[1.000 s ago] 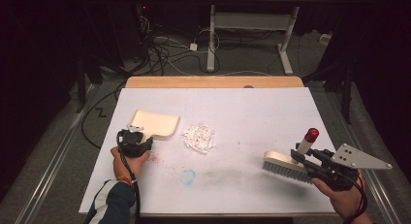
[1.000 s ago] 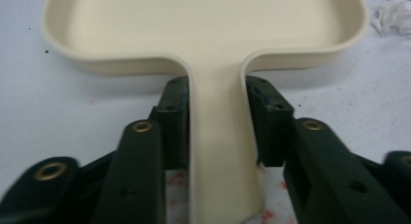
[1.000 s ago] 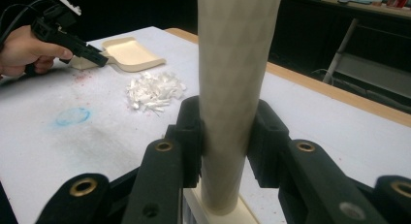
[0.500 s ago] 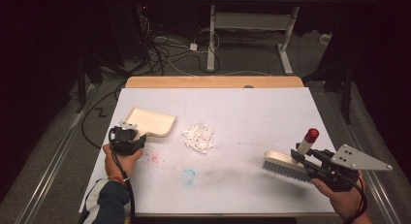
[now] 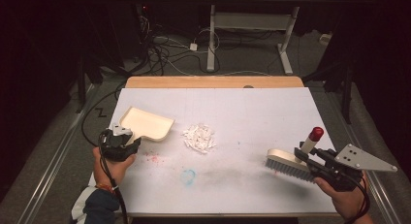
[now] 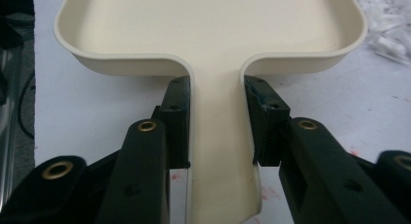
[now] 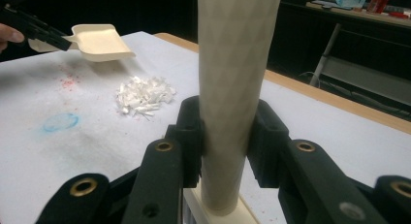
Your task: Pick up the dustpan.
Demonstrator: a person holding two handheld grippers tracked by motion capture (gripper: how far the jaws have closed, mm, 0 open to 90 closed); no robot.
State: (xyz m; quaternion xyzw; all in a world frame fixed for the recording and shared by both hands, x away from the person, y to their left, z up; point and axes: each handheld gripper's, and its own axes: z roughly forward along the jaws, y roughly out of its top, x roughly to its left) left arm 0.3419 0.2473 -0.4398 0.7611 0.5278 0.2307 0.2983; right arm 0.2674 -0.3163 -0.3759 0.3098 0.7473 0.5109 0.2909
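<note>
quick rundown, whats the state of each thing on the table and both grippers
dustpan: empty, gripped by its handle, scoop raised off the table
brush: bristles down, gripped by its handle
white scraps: loose pile, unswept, between dustpan and brush
left gripper: shut on the dustpan
right gripper: shut on the brush

We saw the brush handle [image 7: 232, 88] cut off above, and its bristles hidden below the right gripper [image 7: 225, 136].

One cream dustpan [image 5: 148, 123], one hand brush [image 5: 291, 162] and one heap of white scraps [image 5: 199, 138] occupy the white surface [image 5: 252, 112], alongside two handheld grippers and two stains, one blue [image 5: 188, 175], one red [image 5: 154, 158].
</note>
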